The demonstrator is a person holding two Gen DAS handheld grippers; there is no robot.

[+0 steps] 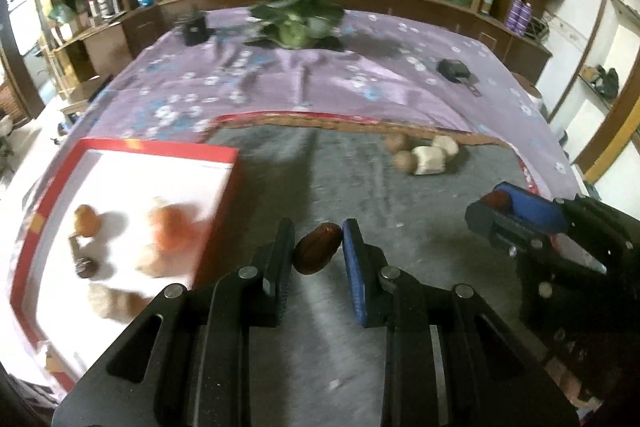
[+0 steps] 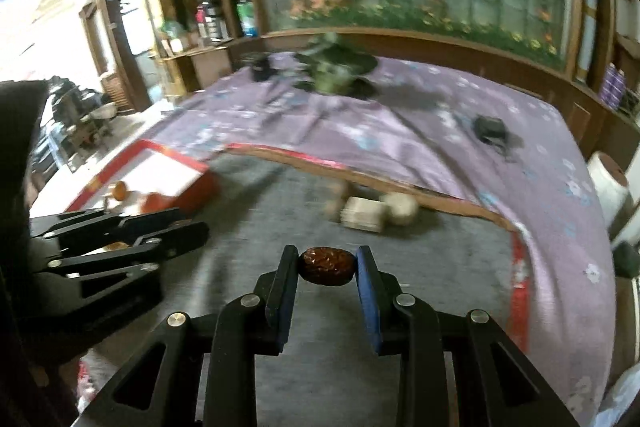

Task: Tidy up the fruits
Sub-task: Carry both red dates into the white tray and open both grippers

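My left gripper (image 1: pixel 318 247) is shut on a dark brown date (image 1: pixel 317 248), held above the grey mat (image 1: pixel 360 195). Just left of it sits a red-rimmed white box (image 1: pixel 160 151) holding an orange fruit (image 1: pixel 172 227), a small brown fruit (image 1: pixel 86 219) and other pieces. My right gripper (image 2: pixel 326 264) is shut on a second wrinkled dark date (image 2: pixel 326 265). From the left wrist it shows at the right edge as the right gripper (image 1: pixel 516 203). Pale chunks (image 1: pixel 430 159) and small brown fruits (image 1: pixel 402 161) lie at the mat's far edge.
A purple flowered cloth (image 1: pixel 320 83) covers the surface beyond the mat. On it stand a leafy potted plant (image 1: pixel 294 21), a black cup (image 1: pixel 194 29) and a small black object (image 1: pixel 452 67). A wooden ledge with bottles and a flower mural lie behind.
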